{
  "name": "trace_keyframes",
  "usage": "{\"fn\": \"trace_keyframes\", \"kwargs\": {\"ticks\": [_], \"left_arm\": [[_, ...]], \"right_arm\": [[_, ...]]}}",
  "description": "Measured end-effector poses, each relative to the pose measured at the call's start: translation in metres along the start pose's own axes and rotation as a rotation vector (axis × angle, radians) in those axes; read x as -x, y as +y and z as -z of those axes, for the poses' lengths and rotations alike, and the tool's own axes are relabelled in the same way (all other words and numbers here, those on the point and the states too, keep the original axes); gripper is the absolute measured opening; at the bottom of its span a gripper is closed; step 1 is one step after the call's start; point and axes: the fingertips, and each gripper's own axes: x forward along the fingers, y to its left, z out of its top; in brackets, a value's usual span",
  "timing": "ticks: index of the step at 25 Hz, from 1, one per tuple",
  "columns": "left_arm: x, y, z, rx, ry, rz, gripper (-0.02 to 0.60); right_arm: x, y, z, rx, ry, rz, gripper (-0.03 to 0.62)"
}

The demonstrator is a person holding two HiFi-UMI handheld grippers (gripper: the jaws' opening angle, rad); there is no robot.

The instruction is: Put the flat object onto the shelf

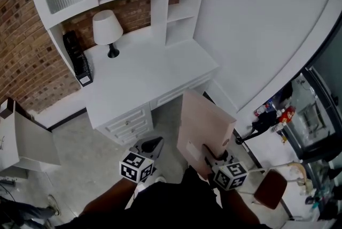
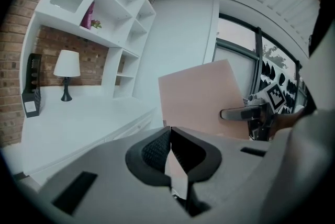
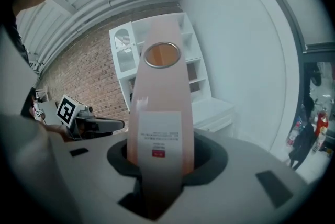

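Grip on the right: clamps the flat object (image 3: 159, 87) by its lower edge in the right gripper (image 3: 159, 152), jaws pressed on both faces, panel upright and rising straight ahead of that gripper. Buries the lower edge in the gripper's throat, out of sight. Shows a white label (image 3: 159, 136) just above the jaws, print too blurred to read, and a round brownish patch (image 3: 161, 54) near the far end, nature unclear. Blocks the middle of the shelf (image 3: 194, 58) beyond the right gripper, leaving only its side bays and top visible.

Holds the left gripper (image 2: 170, 150) with jaws together and nothing between them, to the left of the panel and apart from it. Looks past the left gripper to the white table (image 2: 78, 118), with a lamp (image 2: 66, 67) on it.

In the head view, loses both hands under dark clothing (image 1: 176, 206) at the bottom edge, with only the marker cubes and jaws of the grippers clear of it.
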Motion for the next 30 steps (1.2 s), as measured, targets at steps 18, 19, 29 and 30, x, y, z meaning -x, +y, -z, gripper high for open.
{"fn": "trace_keyframes", "kwargs": {"ticks": [18, 19, 29, 30], "left_arm": [[-0.193, -0.014, -0.104, -0.023, -0.056, -0.076, 0.006], [-0.2, -0.014, -0.107, -0.023, -0.054, -0.088, 0.005], [-0.249, -0.02, -0.101, 0.024, -0.014, -0.187, 0.005], [-0.249, -0.019, -0.101, 0.025, -0.006, -0.195, 0.005]], "right_arm": [[-0.064, -0.184, -0.093, 0.074, -0.039, -0.107, 0.167], [-0.066, -0.193, -0.098, 0.074, -0.037, -0.113, 0.167], [-0.091, -0.257, -0.104, 0.071, -0.002, -0.193, 0.167], [-0.094, -0.26, -0.104, 0.07, 0.002, -0.197, 0.167]]}}
